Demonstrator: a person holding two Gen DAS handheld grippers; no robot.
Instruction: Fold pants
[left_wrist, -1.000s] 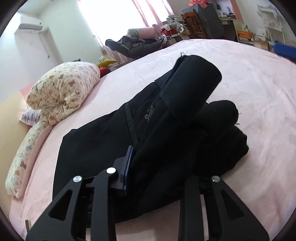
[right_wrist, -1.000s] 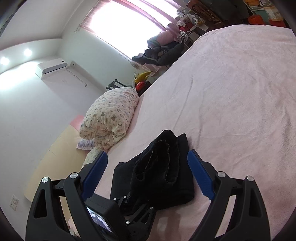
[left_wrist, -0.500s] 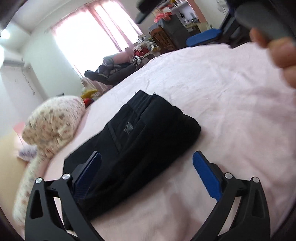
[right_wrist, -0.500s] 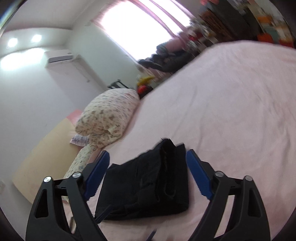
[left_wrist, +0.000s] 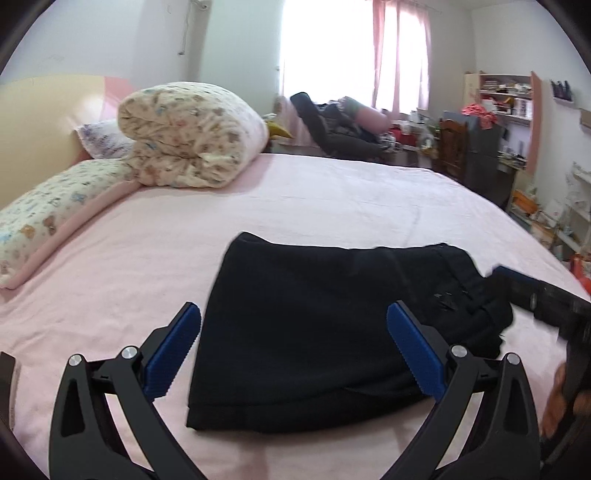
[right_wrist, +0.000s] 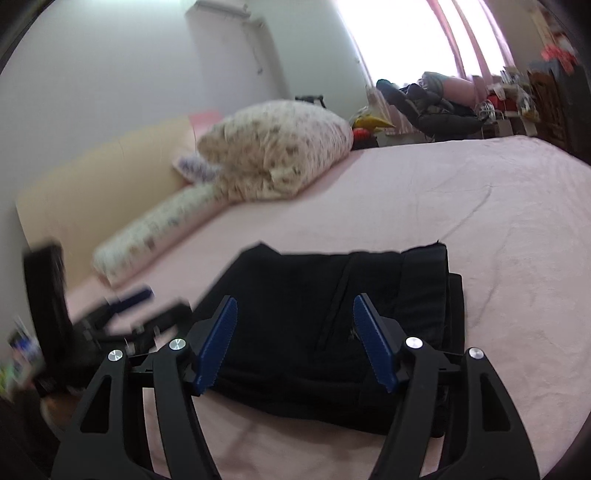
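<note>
The black pants (left_wrist: 325, 325) lie folded in a flat, compact rectangle on the pink bed sheet (left_wrist: 332, 195). My left gripper (left_wrist: 291, 310) hovers just in front of them, open wide, its blue pads (left_wrist: 173, 347) touching no cloth. At the right edge of the left wrist view the right gripper (left_wrist: 535, 295) reaches in, with a hand (left_wrist: 557, 402) behind it. In the right wrist view the pants (right_wrist: 332, 288) sit below my right gripper (right_wrist: 295, 301). Its jaws are closing and press on nothing. The left gripper (right_wrist: 129, 299) appears there as a blur at the left.
A rolled floral quilt (left_wrist: 192, 136) and a long floral pillow (left_wrist: 55, 218) lie along the headboard at the far left. Beyond the bed stand a chair piled with clothes (left_wrist: 340, 129) and cluttered shelves (left_wrist: 498, 110). Pink sheet spreads on all sides of the pants.
My left gripper let go of the raised pants fold, opened wide and drew back. The fold dropped, so the pants now lie flat. The right gripper's jaws have narrowed. Both views rolled level.
</note>
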